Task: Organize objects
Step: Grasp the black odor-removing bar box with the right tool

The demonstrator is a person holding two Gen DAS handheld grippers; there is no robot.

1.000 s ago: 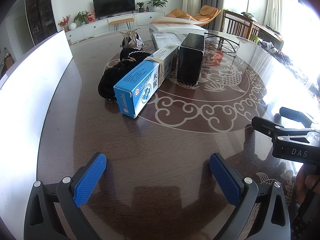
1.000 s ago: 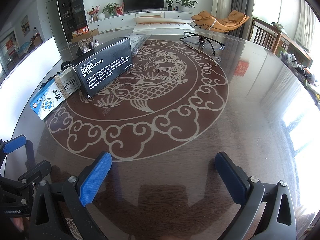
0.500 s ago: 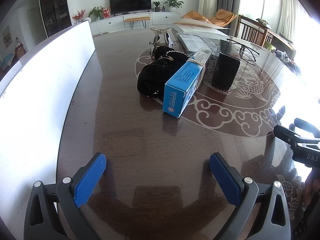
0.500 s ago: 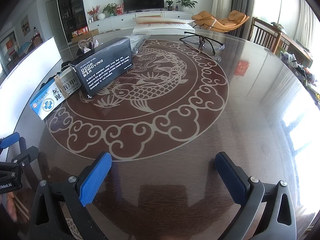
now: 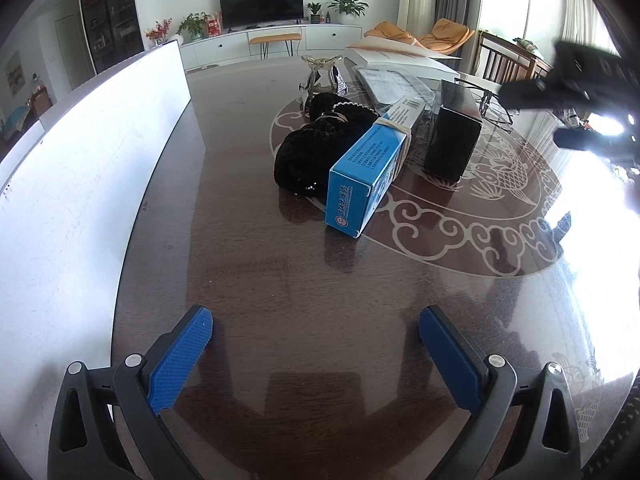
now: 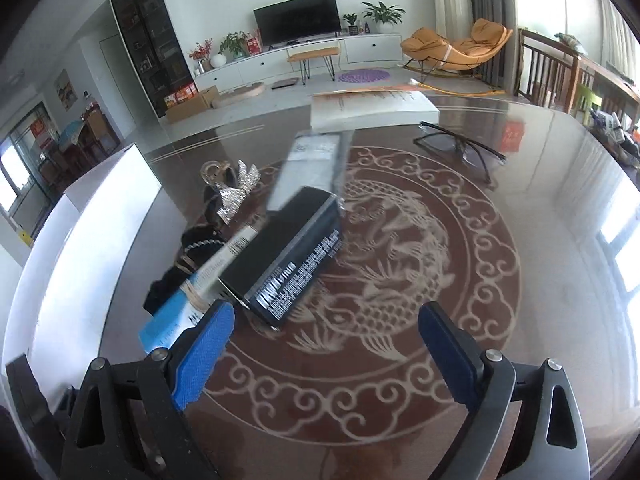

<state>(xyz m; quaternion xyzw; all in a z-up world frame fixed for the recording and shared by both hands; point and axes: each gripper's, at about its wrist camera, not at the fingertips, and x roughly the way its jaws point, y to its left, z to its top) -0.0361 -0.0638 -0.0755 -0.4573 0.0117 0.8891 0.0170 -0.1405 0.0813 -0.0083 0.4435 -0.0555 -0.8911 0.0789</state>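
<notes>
A living room with a television and orange lounge chairs is showing behind a dark glossy table (image 5: 248, 280) inlaid with a pale fish pattern. The right gripper (image 6: 326, 340) has risen and swung in toward the clutter since a second ago; it is now hanging above the black box (image 6: 288, 256), which is sitting near the middle of the table just beside the blue box (image 5: 368, 176). Its jaws have just been closing slightly, yet are standing wide with nothing between them. The left gripper (image 5: 316, 344) is hovering wide and empty over bare tabletop, well short of the pile. The black fabric (image 5: 316, 144) is lying against the blue box, glasses (image 6: 460, 148) further off. Sorting is seemingly only starting, with the black box the likely first pick.
</notes>
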